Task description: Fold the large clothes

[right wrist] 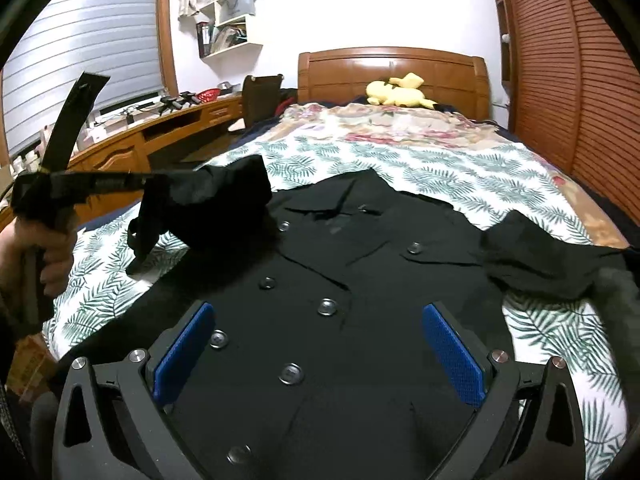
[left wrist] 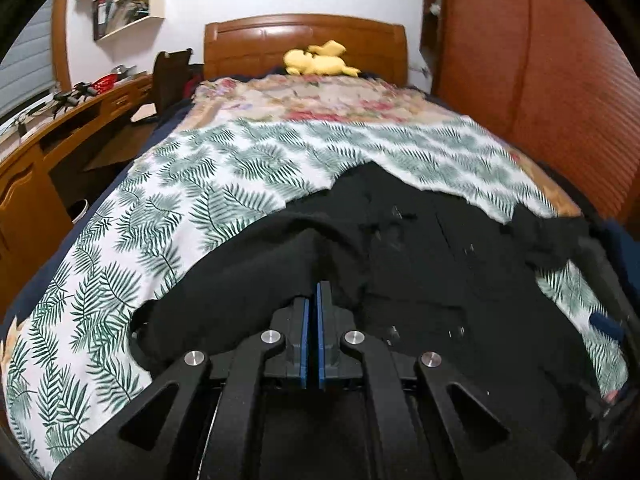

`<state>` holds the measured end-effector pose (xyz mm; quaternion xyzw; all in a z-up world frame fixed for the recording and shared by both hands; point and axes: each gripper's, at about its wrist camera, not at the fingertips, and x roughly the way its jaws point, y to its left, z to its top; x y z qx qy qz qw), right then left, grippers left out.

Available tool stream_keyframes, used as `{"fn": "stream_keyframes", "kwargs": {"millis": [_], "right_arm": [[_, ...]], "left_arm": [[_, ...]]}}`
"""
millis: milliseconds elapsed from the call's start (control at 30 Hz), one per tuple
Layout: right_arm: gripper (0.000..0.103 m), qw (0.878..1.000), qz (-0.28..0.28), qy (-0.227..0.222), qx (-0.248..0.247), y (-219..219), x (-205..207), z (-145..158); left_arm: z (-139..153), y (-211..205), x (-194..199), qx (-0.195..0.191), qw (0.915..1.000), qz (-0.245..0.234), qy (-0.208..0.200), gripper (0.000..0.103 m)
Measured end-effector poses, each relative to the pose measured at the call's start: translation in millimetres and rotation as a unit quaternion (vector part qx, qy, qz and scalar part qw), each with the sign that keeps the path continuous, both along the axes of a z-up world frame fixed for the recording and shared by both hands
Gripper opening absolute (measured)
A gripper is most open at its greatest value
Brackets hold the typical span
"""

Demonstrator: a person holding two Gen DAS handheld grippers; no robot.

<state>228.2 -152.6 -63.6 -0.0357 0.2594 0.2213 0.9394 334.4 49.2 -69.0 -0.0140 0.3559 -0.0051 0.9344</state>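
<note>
A black double-breasted coat [right wrist: 360, 272] lies front up on the leaf-print sheet [right wrist: 460, 168], with several metal buttons showing. My left gripper [left wrist: 312, 292] is shut, with a fold of the coat's left sleeve [left wrist: 312, 248] pinched between its blue pads. In the right wrist view a hand holds this left gripper [right wrist: 156, 184] at the left, and the sleeve [right wrist: 224, 196] hangs from it, lifted off the bed over the coat's shoulder. My right gripper [right wrist: 320, 328] stands wide open above the coat's buttoned front, nothing between its pads. The other sleeve [right wrist: 540, 256] lies bunched on the right.
A floral blanket [right wrist: 400, 124] and a yellow plush toy [right wrist: 396, 94] lie near the wooden headboard [right wrist: 392, 68]. A wooden desk [right wrist: 160, 136] with a chair runs along the bed's left side. Louvred wardrobe doors [right wrist: 568, 80] stand to the right.
</note>
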Motion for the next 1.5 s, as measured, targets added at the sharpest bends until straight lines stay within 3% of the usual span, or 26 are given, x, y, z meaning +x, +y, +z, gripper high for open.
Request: {"fn": "stream_keyframes", "kwargs": {"millis": [167, 333, 467, 533, 933, 1067, 1133, 1300, 1500], "right_arm": [[0.103, 1.000, -0.015, -0.001, -0.003, -3, -4, 8], [0.103, 1.000, -0.020, -0.010, 0.002, -1, -12, 17], [0.103, 1.000, -0.015, -0.013, 0.000, -2, -13, 13], [0.103, 1.000, -0.014, -0.011, -0.005, -1, -14, 8], [0.103, 0.999, 0.000, 0.012, -0.040, 13, 3, -4], [0.103, 0.999, 0.010, 0.015, -0.049, 23, 8, -5], [0.103, 0.998, 0.015, 0.014, -0.053, 26, 9, -5], [0.103, 0.998, 0.022, 0.016, -0.060, 29, 14, -7], [0.103, 0.997, 0.027, 0.016, -0.064, 30, 13, -8]], "left_arm": [[-9, -14, -13, 0.011, 0.9997, -0.013, 0.014, 0.003], [-18, -20, -28, -0.007, 0.9991, -0.026, 0.034, 0.006], [-26, -25, -50, -0.001, 0.9995, -0.027, 0.015, 0.058], [-29, -20, -56, -0.018, 0.9995, -0.025, 0.007, 0.068], [-54, 43, -59, -0.061, 0.9975, 0.037, 0.003, 0.068], [-57, 62, -61, -0.028, 0.9981, 0.056, -0.003, 0.068], [-63, 78, -60, -0.021, 0.9974, 0.069, 0.004, 0.068], [-85, 123, -55, -0.046, 0.9918, 0.114, 0.037, 0.068], [-108, 146, -49, -0.064, 0.9868, 0.134, 0.064, 0.068]]}}
